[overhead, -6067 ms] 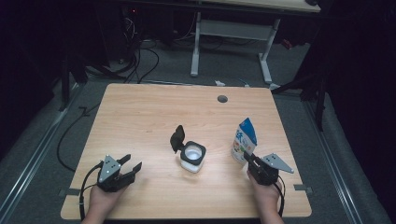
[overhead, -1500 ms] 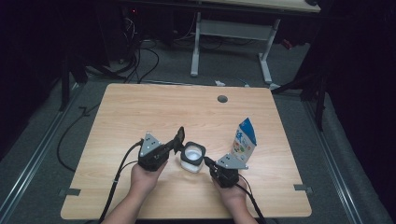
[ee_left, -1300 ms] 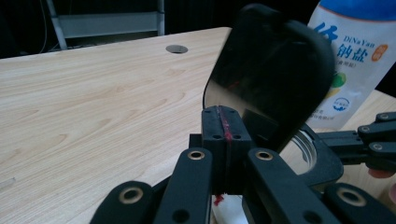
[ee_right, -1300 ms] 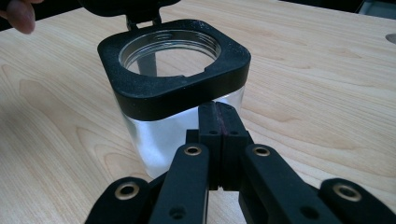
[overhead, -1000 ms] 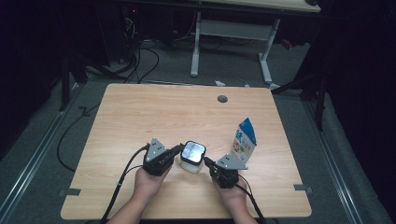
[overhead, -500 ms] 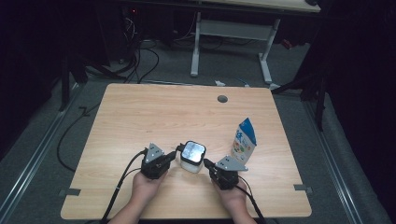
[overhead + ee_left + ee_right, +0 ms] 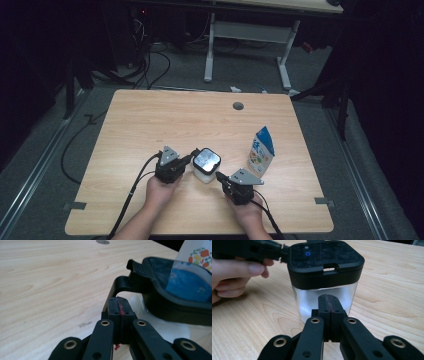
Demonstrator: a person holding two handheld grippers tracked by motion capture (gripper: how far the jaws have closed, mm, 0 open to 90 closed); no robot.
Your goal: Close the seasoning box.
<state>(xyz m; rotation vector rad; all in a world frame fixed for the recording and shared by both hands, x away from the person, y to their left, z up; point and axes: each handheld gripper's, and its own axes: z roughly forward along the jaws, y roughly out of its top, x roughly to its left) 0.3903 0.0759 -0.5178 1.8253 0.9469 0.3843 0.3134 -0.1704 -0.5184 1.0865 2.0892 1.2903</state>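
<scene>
Between both closed fingers (image 7: 189, 159), container (image 7: 206, 166)

The container (image 7: 206, 166) stands on the table (image 7: 150, 120). The left gripper (image 7: 186, 160) is just left of the container, the right gripper (image 7: 220, 176) just before it, the pouch (image 7: 261, 152) to its right.

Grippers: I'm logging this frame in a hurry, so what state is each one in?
Left gripper: jaws shut together, nothing between them, tips at the container's black lid.
Right gripper: jaws shut, empty, tips close against the container.
</scene>
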